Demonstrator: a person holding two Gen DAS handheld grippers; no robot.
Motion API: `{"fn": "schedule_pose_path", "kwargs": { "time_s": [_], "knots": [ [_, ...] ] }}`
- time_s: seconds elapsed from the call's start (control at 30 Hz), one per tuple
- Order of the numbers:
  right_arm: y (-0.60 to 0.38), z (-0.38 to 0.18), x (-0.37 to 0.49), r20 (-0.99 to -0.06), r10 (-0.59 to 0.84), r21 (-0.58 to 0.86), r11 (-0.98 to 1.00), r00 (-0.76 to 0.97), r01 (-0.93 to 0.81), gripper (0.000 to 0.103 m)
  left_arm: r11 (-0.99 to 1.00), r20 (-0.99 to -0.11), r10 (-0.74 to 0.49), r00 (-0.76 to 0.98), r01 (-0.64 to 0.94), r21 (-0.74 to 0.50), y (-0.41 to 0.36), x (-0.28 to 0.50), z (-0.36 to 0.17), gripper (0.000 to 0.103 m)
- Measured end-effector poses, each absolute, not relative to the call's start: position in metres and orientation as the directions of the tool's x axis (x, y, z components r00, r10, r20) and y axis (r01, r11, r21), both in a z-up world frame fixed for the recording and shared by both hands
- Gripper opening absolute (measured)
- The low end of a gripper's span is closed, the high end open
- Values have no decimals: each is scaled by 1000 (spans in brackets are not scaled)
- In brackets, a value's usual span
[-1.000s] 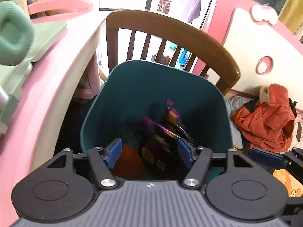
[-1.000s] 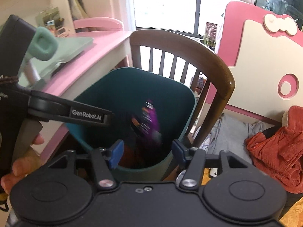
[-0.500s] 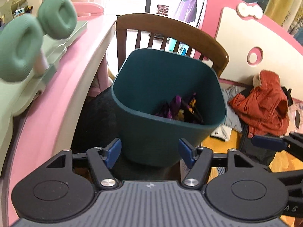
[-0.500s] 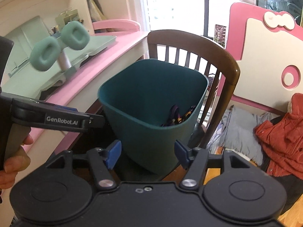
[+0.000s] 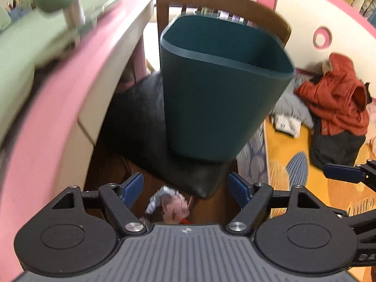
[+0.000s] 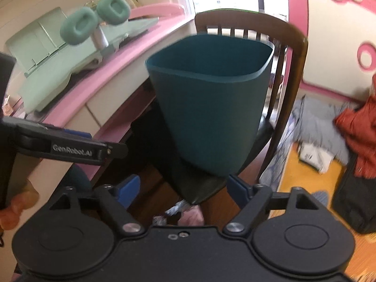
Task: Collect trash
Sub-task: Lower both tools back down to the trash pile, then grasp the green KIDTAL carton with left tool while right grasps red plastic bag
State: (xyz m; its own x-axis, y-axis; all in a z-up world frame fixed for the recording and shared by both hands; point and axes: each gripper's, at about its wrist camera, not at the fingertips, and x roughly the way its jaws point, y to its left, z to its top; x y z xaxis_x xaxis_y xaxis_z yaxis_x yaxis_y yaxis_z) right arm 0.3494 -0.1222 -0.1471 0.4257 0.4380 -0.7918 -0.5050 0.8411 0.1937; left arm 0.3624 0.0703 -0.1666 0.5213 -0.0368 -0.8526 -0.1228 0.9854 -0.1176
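A teal bin (image 5: 218,94) (image 6: 209,108) stands on the dark seat cushion (image 5: 145,127) of a wooden chair (image 5: 225,2). Its inside is hidden from this low angle. Crumpled silvery and pink trash (image 5: 168,203) (image 6: 185,213) lies on the brown floor below the seat's front corner. My left gripper (image 5: 185,188) hangs just above that trash, jaws opening, nothing between them. My right gripper (image 6: 183,189) is beside it, jaws also opening and empty. The right gripper's blue finger (image 5: 343,172) shows at the right edge of the left wrist view.
A pink desk (image 6: 117,70) curves along the left, carrying a pale green tray (image 6: 58,54) and green headphones (image 6: 94,21). A red jacket (image 5: 338,98), grey cloth (image 5: 291,105) and a dark bag (image 5: 336,148) lie on the yellow rug (image 5: 286,152) to the right. A hand (image 6: 14,206) grips the left tool.
Both grippers pulled back from over the bin and sank toward the floor. The purple wrapper dropped into the bin and is out of sight. Both pairs of jaws spread wider. Floor trash came into view.
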Motion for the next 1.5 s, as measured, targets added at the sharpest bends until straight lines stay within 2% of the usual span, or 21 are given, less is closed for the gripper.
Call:
{"fn": "schedule_pose_path", "kwargs": {
  "time_s": [0.2,0.33,0.77,1.1,1.37,1.5],
  "knots": [
    [-123,-189,331,-804,447,230,842,393,-488,97,975,-884,-62,463,-161,-153,75,345,-217,82],
    [-123,-223,321,-820,441,242,845,365,-477,101,965,-907,-82,414,-193,-175,76,333,-253,82],
    [-122,-373,297,-911,350,201,839,219,-505,102,902,-977,-86,193,-402,-159,85,292,-422,83],
    [-121,-500,307,-939,303,209,877,160,-434,101,949,-996,-67,58,-305,-82,43,264,-554,83],
    [-110,-607,319,-954,271,199,894,130,-402,99,952,-993,-115,11,-284,-113,23,254,-650,83],
    [-104,-654,327,-960,263,211,907,100,-366,98,957,-995,-97,-9,-275,-91,14,256,-694,83]
  ]
}}
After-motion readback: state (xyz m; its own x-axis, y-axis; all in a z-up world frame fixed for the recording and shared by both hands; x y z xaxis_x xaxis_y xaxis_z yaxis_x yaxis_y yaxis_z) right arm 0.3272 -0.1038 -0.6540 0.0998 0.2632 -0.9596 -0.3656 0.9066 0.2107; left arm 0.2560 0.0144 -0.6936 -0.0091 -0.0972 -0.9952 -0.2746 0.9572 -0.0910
